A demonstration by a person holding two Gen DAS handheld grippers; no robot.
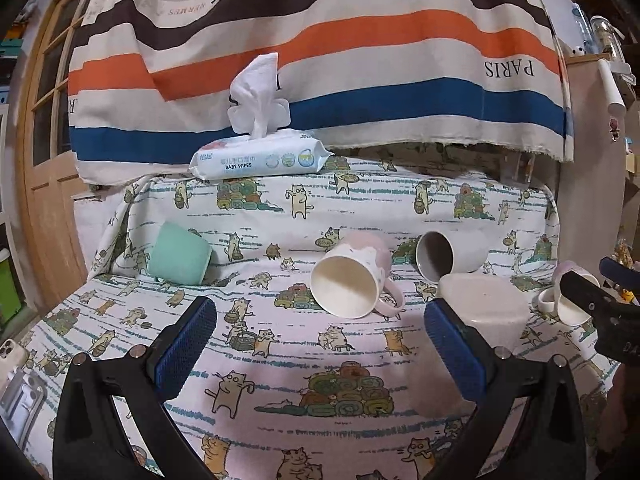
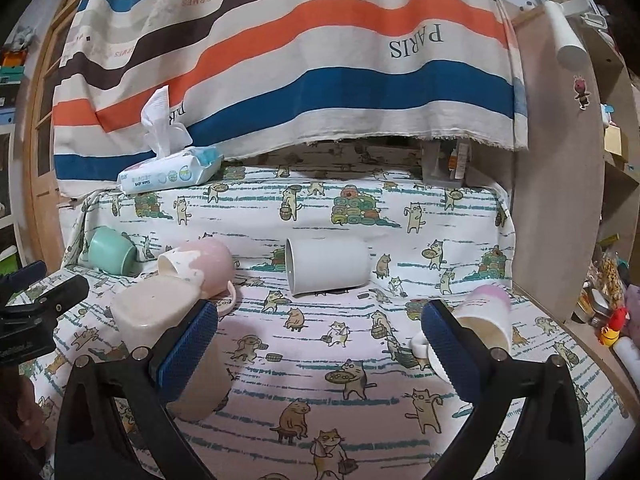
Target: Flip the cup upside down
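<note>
Both hand-held grippers, left (image 1: 320, 336) and right (image 2: 320, 336), gaped empty; the pink mug (image 1: 350, 276), rigid, glazed-slippery and breakable, looked best gripped across its body.

The wipes pack (image 1: 260, 158) at the back of the desk reads "BABY WIPES" on its front face. The striped cloth (image 1: 320, 52) hanging behind it carries "PARIS" in dark letters, mirrored, and a small repeated "HERMES" along its pale stripes.
</note>
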